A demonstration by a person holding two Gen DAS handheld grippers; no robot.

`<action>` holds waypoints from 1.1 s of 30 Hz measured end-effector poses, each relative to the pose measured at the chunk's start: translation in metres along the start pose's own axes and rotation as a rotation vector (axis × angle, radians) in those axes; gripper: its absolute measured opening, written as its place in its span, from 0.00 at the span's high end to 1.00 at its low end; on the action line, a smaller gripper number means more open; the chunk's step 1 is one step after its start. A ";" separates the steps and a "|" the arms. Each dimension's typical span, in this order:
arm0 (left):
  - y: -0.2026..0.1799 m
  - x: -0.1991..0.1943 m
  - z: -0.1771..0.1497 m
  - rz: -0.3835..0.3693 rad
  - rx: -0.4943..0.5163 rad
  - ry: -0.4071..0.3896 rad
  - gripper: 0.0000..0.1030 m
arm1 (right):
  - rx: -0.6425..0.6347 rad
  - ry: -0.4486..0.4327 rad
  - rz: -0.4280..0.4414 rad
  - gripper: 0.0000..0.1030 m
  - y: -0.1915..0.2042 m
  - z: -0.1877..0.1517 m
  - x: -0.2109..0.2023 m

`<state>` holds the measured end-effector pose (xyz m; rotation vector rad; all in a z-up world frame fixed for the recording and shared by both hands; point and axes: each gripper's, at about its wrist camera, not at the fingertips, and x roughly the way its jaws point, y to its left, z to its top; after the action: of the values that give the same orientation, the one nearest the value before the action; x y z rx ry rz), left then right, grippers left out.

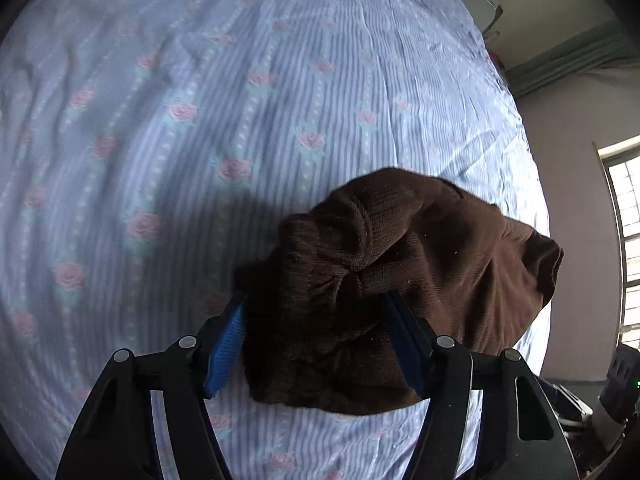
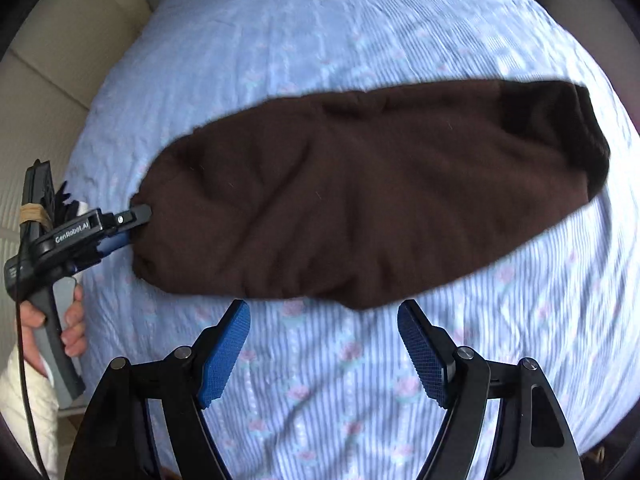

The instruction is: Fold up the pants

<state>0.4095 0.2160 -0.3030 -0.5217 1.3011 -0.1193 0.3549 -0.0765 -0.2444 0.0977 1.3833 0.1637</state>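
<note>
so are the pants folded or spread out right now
Folded lengthwise, it seems: the brown pants lie as one long band on the striped bedsheet, one end bunched in the left tool. No crosswise fold yet.

The tips of the left hand-held gripper (image 1: 316,320) are covered by a bunched lump of the brown pants (image 1: 400,280), so how tightly the cloth is held cannot be told. The part of the bed sheet (image 1: 200,120) under the pants is hidden. In the right wrist view, the pink flowers on the sheet are blurred. The person's hand (image 2: 52,320) is partly hidden behind the grey handle, and the white sleeve (image 2: 24,412) is cut off by the picture's edge.
</note>
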 end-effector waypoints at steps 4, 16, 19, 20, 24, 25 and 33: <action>-0.011 0.006 0.010 0.017 0.061 -0.037 0.32 | 0.021 0.017 -0.030 0.25 -0.003 -0.014 0.001; -0.019 -0.034 -0.002 -0.023 -0.027 -0.103 0.74 | 0.029 -0.021 -0.008 0.25 -0.001 -0.028 -0.013; -0.016 -0.037 -0.010 0.026 0.005 -0.095 0.73 | 0.008 -0.018 -0.024 0.25 -0.006 -0.028 -0.007; -0.014 -0.028 -0.009 0.054 0.022 -0.080 0.72 | 0.005 -0.014 -0.030 0.25 -0.008 -0.028 -0.004; -0.016 -0.002 0.003 0.154 0.052 -0.074 0.56 | 0.001 0.004 -0.046 0.26 -0.012 -0.020 0.011; -0.017 -0.002 0.006 0.183 0.060 -0.083 0.46 | 0.001 0.008 -0.043 0.26 -0.012 -0.018 0.013; -0.007 -0.064 -0.030 0.232 0.048 -0.211 0.16 | -0.002 0.040 0.005 0.26 -0.020 -0.022 0.022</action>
<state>0.3645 0.2248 -0.2482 -0.3292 1.1396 0.0953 0.3379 -0.0927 -0.2728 0.0963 1.4231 0.1722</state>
